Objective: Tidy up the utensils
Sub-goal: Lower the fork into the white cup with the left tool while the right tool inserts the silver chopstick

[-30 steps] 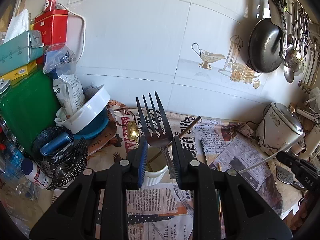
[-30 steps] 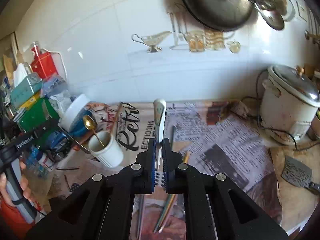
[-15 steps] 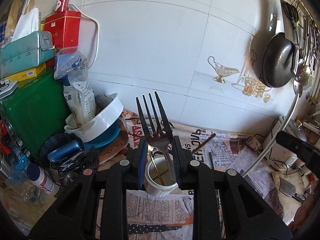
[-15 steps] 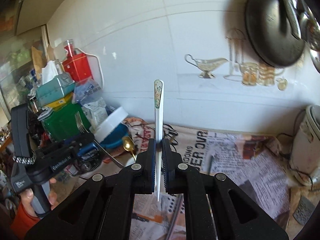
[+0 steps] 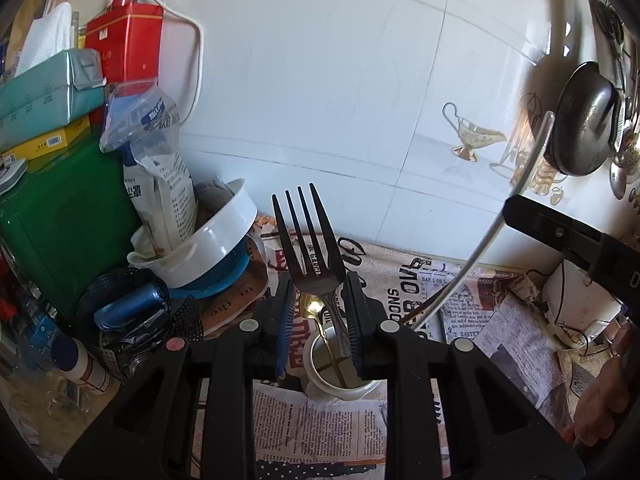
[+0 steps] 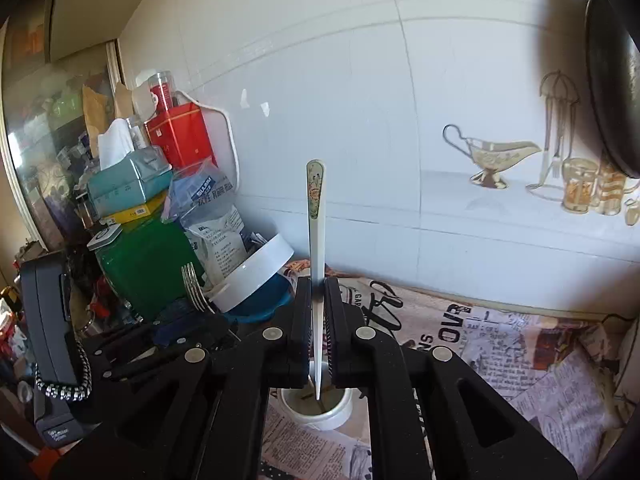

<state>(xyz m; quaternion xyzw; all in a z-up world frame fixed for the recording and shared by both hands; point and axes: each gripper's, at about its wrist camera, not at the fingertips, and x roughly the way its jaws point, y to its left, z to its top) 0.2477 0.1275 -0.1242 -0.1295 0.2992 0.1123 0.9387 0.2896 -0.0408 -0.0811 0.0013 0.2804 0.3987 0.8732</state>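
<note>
My left gripper (image 5: 318,308) is shut on a dark metal fork (image 5: 306,240), tines up, its handle slanting down toward a white cup (image 5: 340,384). A gold spoon (image 5: 313,309) leans in that cup. My right gripper (image 6: 317,320) is shut on a slim white utensil (image 6: 316,220) with a flowered end, held upright with its lower tip just over the white cup (image 6: 316,406). The left wrist view shows the right gripper (image 5: 516,210) at the right with the white utensil (image 5: 496,232). The right wrist view shows the left gripper (image 6: 212,320) and fork (image 6: 192,284) at the left.
Newspaper (image 5: 320,432) covers the counter. A white bowl (image 5: 216,236) on a blue one, a green tin (image 5: 68,220), a red tin (image 5: 124,40) and boxes crowd the left. A dark pan (image 5: 584,120) hangs on the tiled wall; a rice cooker (image 5: 576,300) stands at the right.
Both grippers have swung left toward the cluttered corner. The white cup has slid under each gripper's fingers. The right gripper rose and rolled, bringing the white utensil upright over the cup.
</note>
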